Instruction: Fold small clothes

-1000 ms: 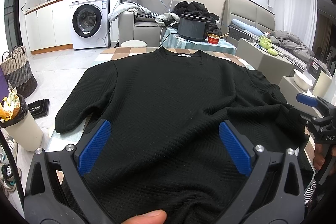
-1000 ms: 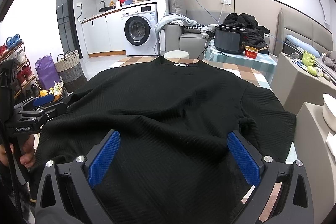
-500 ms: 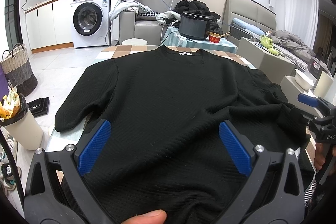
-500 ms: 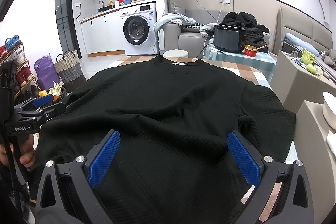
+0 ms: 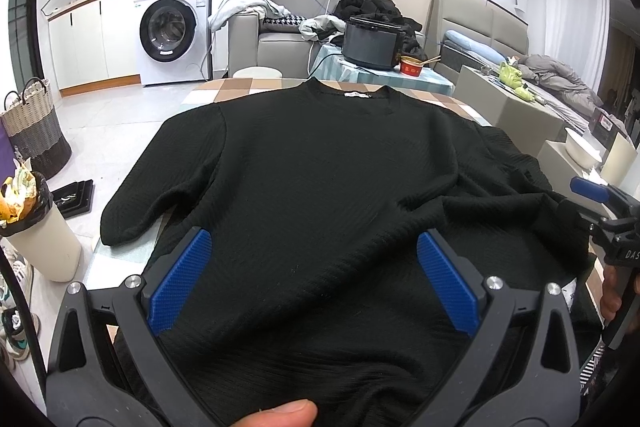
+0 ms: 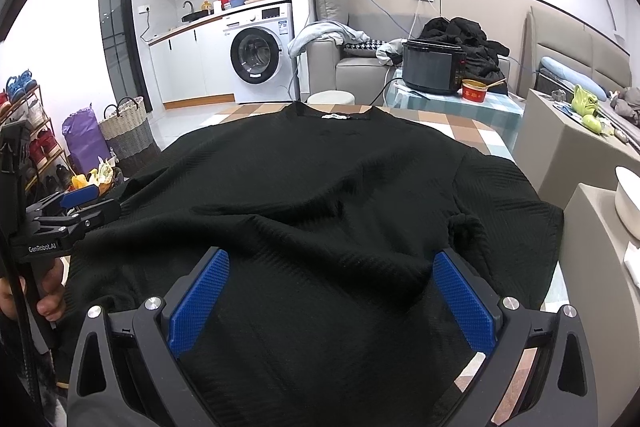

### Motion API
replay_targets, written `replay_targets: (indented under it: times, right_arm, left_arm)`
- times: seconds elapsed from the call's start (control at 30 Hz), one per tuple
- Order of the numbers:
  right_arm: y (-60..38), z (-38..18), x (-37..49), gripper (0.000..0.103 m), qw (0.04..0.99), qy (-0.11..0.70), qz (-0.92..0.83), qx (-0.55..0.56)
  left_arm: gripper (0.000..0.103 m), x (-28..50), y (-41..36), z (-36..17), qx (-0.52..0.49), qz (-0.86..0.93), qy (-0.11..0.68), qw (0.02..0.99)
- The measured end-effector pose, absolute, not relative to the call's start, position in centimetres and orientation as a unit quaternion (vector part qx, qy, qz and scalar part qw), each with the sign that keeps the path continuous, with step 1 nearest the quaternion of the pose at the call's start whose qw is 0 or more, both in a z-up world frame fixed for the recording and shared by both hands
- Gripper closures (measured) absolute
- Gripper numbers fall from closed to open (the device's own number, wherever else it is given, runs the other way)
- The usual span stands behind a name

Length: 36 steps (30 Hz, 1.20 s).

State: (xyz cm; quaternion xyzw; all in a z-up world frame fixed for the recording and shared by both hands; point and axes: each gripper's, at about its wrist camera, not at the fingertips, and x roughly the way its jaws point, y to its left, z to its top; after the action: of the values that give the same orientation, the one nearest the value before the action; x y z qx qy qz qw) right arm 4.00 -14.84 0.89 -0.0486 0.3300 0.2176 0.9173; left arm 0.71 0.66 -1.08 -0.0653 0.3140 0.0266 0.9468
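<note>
A black ribbed short-sleeved shirt (image 5: 320,167) lies spread on the checked table (image 5: 248,85), collar at the far end. Its left sleeve (image 5: 160,187) hangs over the table's left edge. A ridge of wrinkles runs across its middle (image 6: 320,211). My left gripper (image 5: 314,247) is open over the shirt's lower left part, with cloth lying between its blue pads (image 5: 180,279). My right gripper (image 6: 330,259) is open over the lower right part, near the bunched right sleeve (image 6: 464,223). Each gripper also shows at the edge of the other view: the right gripper (image 5: 608,203) and the left gripper (image 6: 76,203). A thumb (image 5: 280,413) shows at the bottom.
A white bin (image 5: 36,235) full of rubbish stands at the table's left, with a woven basket (image 5: 36,131) behind it. Past the table are a washing machine (image 5: 172,35), a sofa, and a black cooker (image 5: 372,41) beside a red bowl (image 5: 412,65). A beige cabinet with a white bowl (image 6: 628,199) stands to the right.
Both grippers stay open and have barely shifted. The wrinkle ridge across the shirt's middle has grown a little more marked in the right wrist view.
</note>
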Motion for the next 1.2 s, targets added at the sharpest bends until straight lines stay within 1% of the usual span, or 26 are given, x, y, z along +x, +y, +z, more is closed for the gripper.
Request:
replay_targets:
  times: [0.5,0.67,0.83,1.1,1.17,1.2]
  right_arm:
    - [-15.2,1.3,4.4,0.0,0.915,0.331,0.228,-0.037]
    - [-15.7,1.6,5.0,0.0,0.906,0.349,0.239,-0.013]
    - [-16.8,2.2,5.2,0.0,0.911,0.346,0.221,-0.026]
    - [-22.5,2.3,7.1,0.0,0.905,0.382,0.18,0.051]
    - [-24.1,1.8,7.3,0.006,0.901,0.392,0.169,0.072]
    - [-24.7,1.5,7.4,0.014,0.9,0.396,0.163,0.078]
  left_arm:
    - [0.001,1.5,1.0,-1.8,-0.069,0.03,0.321,0.944]
    - [0.001,1.6,1.4,-1.2,-0.072,0.041,0.313,0.946]
    - [0.001,2.1,2.4,-0.3,-0.063,0.073,0.309,0.946]
    - [0.001,2.3,5.4,-0.2,-0.089,0.107,0.306,0.942]
    - [0.001,2.4,6.1,-0.4,-0.093,0.115,0.302,0.942]
    - [0.001,2.5,6.3,-0.5,-0.094,0.117,0.303,0.941]
